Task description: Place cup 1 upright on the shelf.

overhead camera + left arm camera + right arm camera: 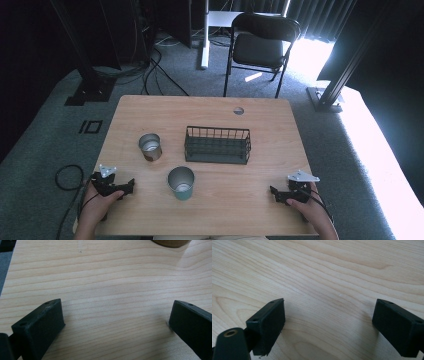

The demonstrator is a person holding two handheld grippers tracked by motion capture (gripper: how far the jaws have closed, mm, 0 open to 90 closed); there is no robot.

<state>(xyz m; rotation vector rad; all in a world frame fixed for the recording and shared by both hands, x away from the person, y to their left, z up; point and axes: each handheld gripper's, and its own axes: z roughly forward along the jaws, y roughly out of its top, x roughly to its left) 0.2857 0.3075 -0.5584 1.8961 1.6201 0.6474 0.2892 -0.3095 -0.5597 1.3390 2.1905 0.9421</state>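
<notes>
My left gripper [116, 320] and right gripper [328, 322] both have their blocky matte-black jaws released wide over bare, pale-grained wooden table [150, 107]. Ahead of the left jaws stand two round metal cups: teal cup [181, 183] nearest, brown cup [150, 147] beyond. One black wire basket [217, 145] sits farther off.

Between the teal cup [181, 183] and the right gripper [275, 193] the table [240, 190] is bare and free to pass. The wire basket [217, 145] blocks the middle, and the steel cup [150, 147] stands near its left side, above the left gripper [130, 186].
</notes>
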